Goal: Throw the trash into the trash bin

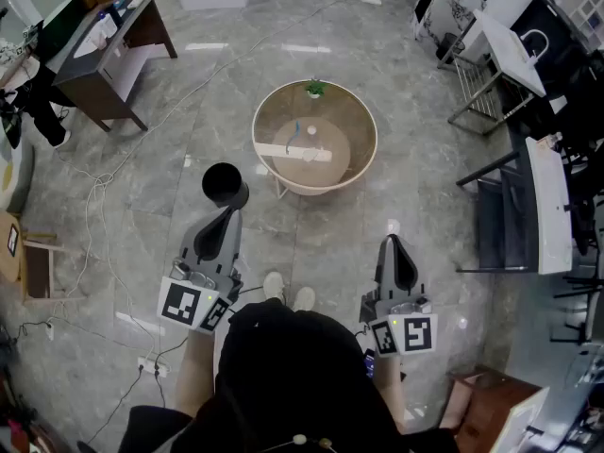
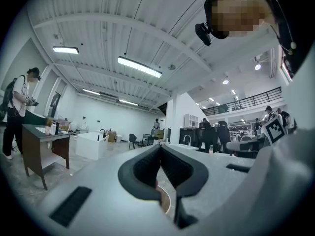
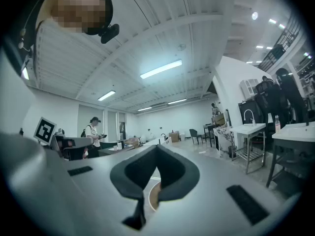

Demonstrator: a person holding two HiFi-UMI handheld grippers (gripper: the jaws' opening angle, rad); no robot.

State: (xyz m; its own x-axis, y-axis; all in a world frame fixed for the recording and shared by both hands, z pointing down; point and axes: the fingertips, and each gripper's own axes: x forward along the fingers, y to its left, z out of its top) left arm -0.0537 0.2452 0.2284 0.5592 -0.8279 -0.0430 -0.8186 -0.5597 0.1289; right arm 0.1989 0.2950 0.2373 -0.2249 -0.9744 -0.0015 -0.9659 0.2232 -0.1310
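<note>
The person's 2 shoes (image 1: 288, 293) stand on the grey stone floor (image 1: 189, 159), between the 2 grippers, which are both held level and pointing ahead. The left gripper (image 1: 229, 213) has its fingers pressed together at the tips with nothing between them, as its own view (image 2: 160, 147) shows. The right gripper (image 1: 392, 240) is the same, fingers touching and empty (image 3: 156, 147).

Just past the left gripper's tip stands the black trash bin (image 1: 225, 184), upright on the floor, its mouth open to the top. Beside it, to the right and a little farther on, is a round table (image 1: 370, 149) with a pale rim. On it lie 1 pale strip (image 1: 293, 153) and 1 small white bit (image 1: 311, 130), well apart from the bin; what they are made of is unclear. A small green plant (image 1: 314, 88) sits at the table's far edge.

Farther left are loose cables (image 1: 94, 196) and a dark desk (image 1: 104, 59).
</note>
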